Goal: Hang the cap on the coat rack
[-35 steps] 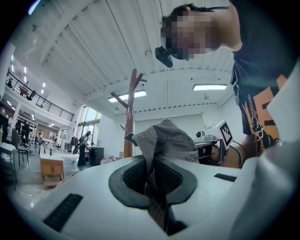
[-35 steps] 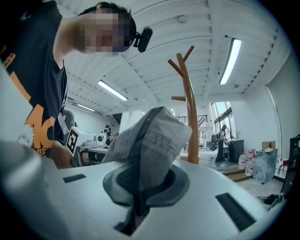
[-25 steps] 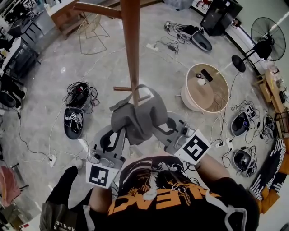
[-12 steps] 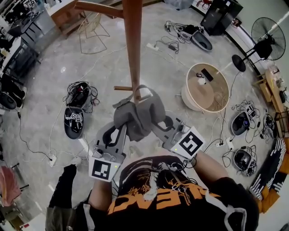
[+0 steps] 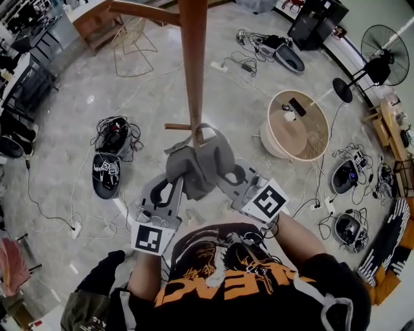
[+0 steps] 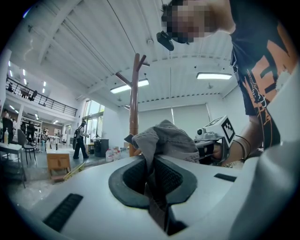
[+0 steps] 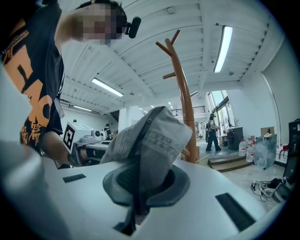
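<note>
Both grippers are up in front of the person, and the cap [image 5: 197,165] hangs in the air between them. The left gripper [image 5: 179,183] has its jaws clamped on a fold of the grey cloth; its own view shows the fabric pinched right in the slot between the pads. The right gripper [image 5: 222,173] is the same story, jaws pressed together on the cap's other side, with a strip of denim-like cloth running down through the gap. Both tools point about level and angle in toward each other, their marker cubes nearest the person's chest.

The cap sits bunched up, crown toward the rack [image 5: 193,71]. From the head view its far edge lies right at the wooden pole, just beside a short low peg [image 5: 177,127] that sticks out to the left. Whether cap and peg touch, I can't tell.

Higher up the pole, a longer branch [image 5: 139,11] angles off to the left. On the pale floor [image 5: 149,97] to the right stands a round table [image 5: 270,147], with a fan [image 5: 385,45] beyond it and cables scattered all around.
</note>
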Action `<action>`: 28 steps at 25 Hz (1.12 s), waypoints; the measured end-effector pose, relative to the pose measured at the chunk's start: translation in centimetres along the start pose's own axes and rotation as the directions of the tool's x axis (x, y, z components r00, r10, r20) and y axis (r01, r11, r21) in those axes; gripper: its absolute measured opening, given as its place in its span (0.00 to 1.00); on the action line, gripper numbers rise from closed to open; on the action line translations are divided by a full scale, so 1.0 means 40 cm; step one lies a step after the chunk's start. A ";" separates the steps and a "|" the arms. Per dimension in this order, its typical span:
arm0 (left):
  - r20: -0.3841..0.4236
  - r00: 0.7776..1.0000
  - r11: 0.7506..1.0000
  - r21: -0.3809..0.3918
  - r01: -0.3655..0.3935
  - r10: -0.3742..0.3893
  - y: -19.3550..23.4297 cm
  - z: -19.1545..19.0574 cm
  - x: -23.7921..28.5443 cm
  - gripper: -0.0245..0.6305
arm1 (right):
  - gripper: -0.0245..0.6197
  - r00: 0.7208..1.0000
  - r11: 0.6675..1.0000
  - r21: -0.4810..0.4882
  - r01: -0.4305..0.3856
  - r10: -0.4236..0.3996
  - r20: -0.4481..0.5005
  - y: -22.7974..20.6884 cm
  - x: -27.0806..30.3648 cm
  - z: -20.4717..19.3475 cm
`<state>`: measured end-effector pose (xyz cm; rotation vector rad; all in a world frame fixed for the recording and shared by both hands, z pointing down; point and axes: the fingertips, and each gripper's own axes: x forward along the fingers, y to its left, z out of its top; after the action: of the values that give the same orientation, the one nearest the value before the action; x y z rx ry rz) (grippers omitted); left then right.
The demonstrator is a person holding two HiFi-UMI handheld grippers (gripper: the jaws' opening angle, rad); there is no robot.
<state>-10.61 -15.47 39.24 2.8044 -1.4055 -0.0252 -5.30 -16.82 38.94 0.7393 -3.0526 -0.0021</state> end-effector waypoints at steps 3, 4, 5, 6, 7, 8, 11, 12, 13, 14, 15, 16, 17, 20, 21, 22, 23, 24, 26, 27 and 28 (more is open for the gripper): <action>-0.006 1.000 1.000 0.003 -0.001 0.001 0.002 -0.016 0.001 0.10 | 0.07 1.000 1.000 0.006 -0.001 0.002 -0.010 -0.002 0.003 -0.020; -0.011 1.000 1.000 0.006 -0.001 0.001 0.003 -0.023 0.002 0.10 | 0.07 1.000 1.000 0.006 -0.003 0.003 -0.013 -0.004 0.004 -0.027; -0.013 1.000 1.000 0.007 -0.001 0.001 0.003 -0.029 0.005 0.10 | 0.07 1.000 1.000 0.005 -0.005 0.005 -0.016 -0.005 0.004 -0.034; -0.013 1.000 1.000 0.007 -0.002 0.002 0.003 -0.035 0.007 0.10 | 0.07 1.000 1.000 0.004 -0.010 0.010 -0.019 -0.006 0.004 -0.041; -0.013 1.000 1.000 0.004 -0.004 0.004 0.005 -0.041 0.009 0.10 | 0.07 1.000 1.000 0.003 -0.013 0.013 -0.024 -0.007 0.005 -0.050; -0.015 1.000 1.000 0.002 -0.005 0.005 0.006 -0.047 0.010 0.10 | 0.07 0.999 1.000 0.003 -0.013 0.013 -0.035 -0.009 0.004 -0.062; -0.022 1.000 1.000 0.002 -0.008 0.008 0.009 -0.062 0.012 0.10 | 0.07 0.998 1.000 0.004 -0.009 0.009 -0.066 -0.014 0.002 -0.091; -0.023 1.000 1.000 0.003 -0.009 0.009 0.009 -0.065 0.014 0.10 | 0.07 0.997 1.000 0.005 -0.008 0.008 -0.071 -0.016 0.003 -0.095; -0.024 1.000 1.000 0.005 -0.008 0.009 0.009 -0.069 0.016 0.10 | 0.07 0.997 1.000 0.006 -0.007 0.008 -0.074 -0.018 0.003 -0.098; -0.026 1.000 1.000 0.008 -0.008 0.008 0.010 -0.074 0.017 0.10 | 0.07 0.997 1.000 0.008 -0.007 0.007 -0.075 -0.019 0.004 -0.102; -0.029 1.000 1.000 0.008 -0.008 0.008 0.011 -0.079 0.019 0.10 | 0.07 0.997 1.000 0.010 -0.007 0.007 -0.076 -0.021 0.005 -0.107; -0.032 0.999 1.000 0.008 -0.008 0.009 0.013 -0.084 0.022 0.10 | 0.07 0.997 1.000 0.011 -0.007 0.008 -0.078 -0.024 0.007 -0.112; -0.034 0.999 1.000 0.007 -0.010 0.010 0.017 -0.089 0.024 0.10 | 0.07 0.997 1.000 0.012 -0.007 0.008 -0.080 -0.027 0.010 -0.116; -0.035 0.999 1.000 0.008 -0.013 0.014 0.027 -0.101 0.030 0.10 | 0.07 0.996 1.000 0.015 -0.009 0.010 -0.087 -0.033 0.020 -0.128; -0.035 0.999 1.000 0.009 -0.014 0.015 0.028 -0.105 0.029 0.10 | 0.07 0.996 1.000 0.016 -0.008 0.010 -0.090 -0.033 0.022 -0.134; -0.037 0.999 1.000 0.012 -0.015 0.015 0.028 -0.111 0.029 0.10 | 0.07 0.996 1.000 0.018 -0.008 0.010 -0.093 -0.033 0.022 -0.142; -0.039 0.999 1.000 0.015 -0.015 0.016 0.027 -0.117 0.029 0.10 | 0.07 0.995 1.000 0.021 -0.008 0.010 -0.095 -0.034 0.021 -0.150; -0.040 0.999 1.000 0.019 -0.015 0.016 0.025 -0.122 0.031 0.10 | 0.07 0.995 1.000 0.023 -0.006 0.008 -0.099 -0.037 0.019 -0.158; -0.039 0.999 1.000 0.028 -0.015 0.016 0.023 -0.129 0.041 0.10 | 0.07 0.994 1.000 0.025 -0.001 0.004 -0.107 -0.047 0.017 -0.169; -0.040 0.999 0.999 0.031 -0.014 0.016 0.024 -0.133 0.046 0.10 | 0.07 0.994 1.000 0.028 -0.003 0.006 -0.106 -0.053 0.018 -0.174; -0.042 0.999 0.999 0.033 -0.015 0.016 0.025 -0.138 0.052 0.10 | 0.07 0.995 1.000 0.030 -0.005 0.008 -0.104 -0.057 0.020 -0.179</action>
<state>-10.09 -17.75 44.72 2.8021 -1.4316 0.0578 -4.94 -19.22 46.09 0.7068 -2.9619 0.0795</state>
